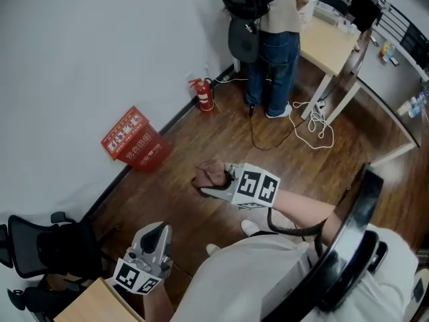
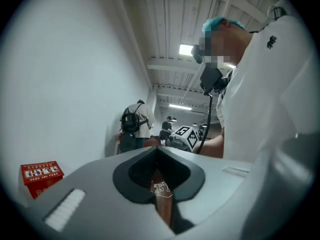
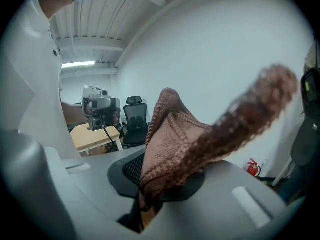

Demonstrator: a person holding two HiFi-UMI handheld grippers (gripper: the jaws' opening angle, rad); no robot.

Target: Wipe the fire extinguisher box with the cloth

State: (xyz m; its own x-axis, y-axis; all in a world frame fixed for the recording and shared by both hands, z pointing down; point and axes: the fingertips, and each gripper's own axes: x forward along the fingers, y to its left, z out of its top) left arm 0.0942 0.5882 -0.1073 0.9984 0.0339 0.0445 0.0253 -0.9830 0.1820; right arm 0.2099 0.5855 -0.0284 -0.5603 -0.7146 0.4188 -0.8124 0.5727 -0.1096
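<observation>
The red fire extinguisher box (image 1: 134, 141) stands on the wood floor against the white wall; it also shows at the lower left of the left gripper view (image 2: 42, 176). My right gripper (image 1: 213, 184) is held over the floor, to the right of the box and apart from it, shut on a brown knitted cloth (image 1: 208, 174). In the right gripper view the cloth (image 3: 200, 139) bunches up out of the jaws (image 3: 165, 170). My left gripper (image 1: 158, 231) hangs lower left, jaws together with nothing in them (image 2: 159, 151).
A small red fire extinguisher (image 1: 204, 94) stands by the wall farther back. A person (image 1: 275, 39) stands beside a wooden table (image 1: 328, 45), with white cables (image 1: 315, 123) on the floor. A black office chair (image 1: 40, 247) is at the lower left.
</observation>
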